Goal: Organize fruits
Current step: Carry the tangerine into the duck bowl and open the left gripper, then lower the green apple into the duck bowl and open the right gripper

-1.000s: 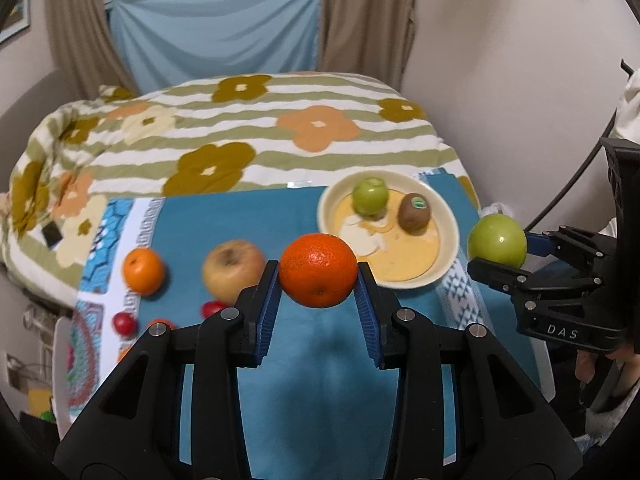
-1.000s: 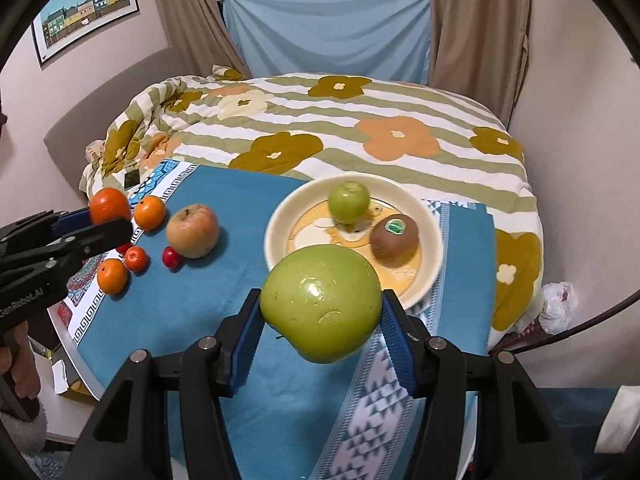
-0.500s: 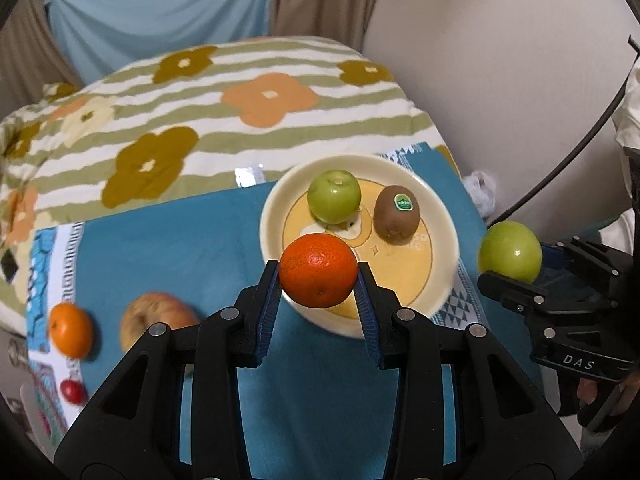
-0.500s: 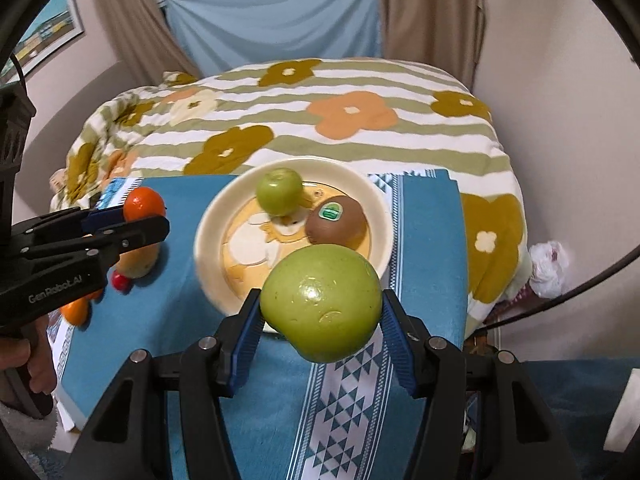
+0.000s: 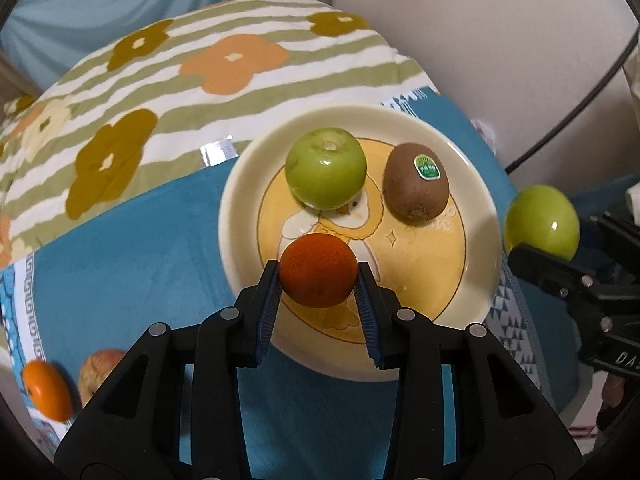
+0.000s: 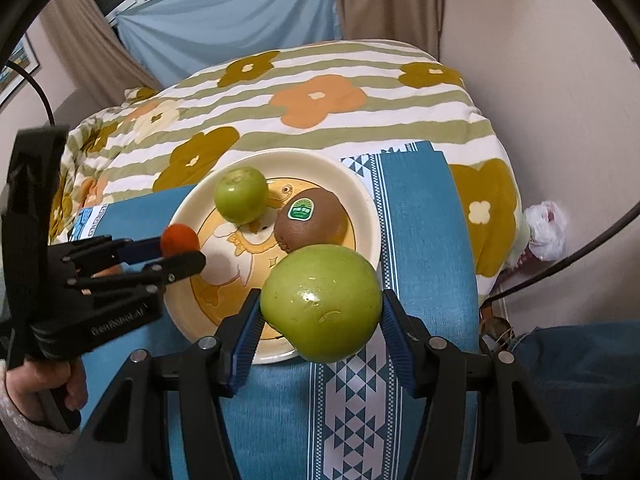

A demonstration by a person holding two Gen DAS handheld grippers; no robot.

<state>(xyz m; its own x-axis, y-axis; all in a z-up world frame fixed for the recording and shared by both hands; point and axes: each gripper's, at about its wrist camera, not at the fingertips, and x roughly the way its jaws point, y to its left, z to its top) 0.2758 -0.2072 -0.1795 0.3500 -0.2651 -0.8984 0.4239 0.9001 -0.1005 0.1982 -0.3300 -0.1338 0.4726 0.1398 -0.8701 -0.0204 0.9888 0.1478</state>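
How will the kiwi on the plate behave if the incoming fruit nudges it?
The kiwi is egg-shaped and lies on its side, so it would probably rock or roll sideways. Its fuzzy skin likely gives some friction. The plate rim should probably stop it.

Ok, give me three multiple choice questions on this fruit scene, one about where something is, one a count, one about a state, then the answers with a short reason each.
1. Where does the kiwi lie?
A. on the plate
B. on the blue cloth
C. on the quilt

2. How many fruits rest on the plate?
A. one
B. two
C. four

3. What is the left hand-held gripper doing?
A. standing open and empty
B. gripping an orange fruit
C. gripping a kiwi

Answers:
1. A, the kiwi sits inside the rim beside the small green apple.
2. B, only that apple and the kiwi rest there.
3. B, its pads press both sides of the orange fruit.
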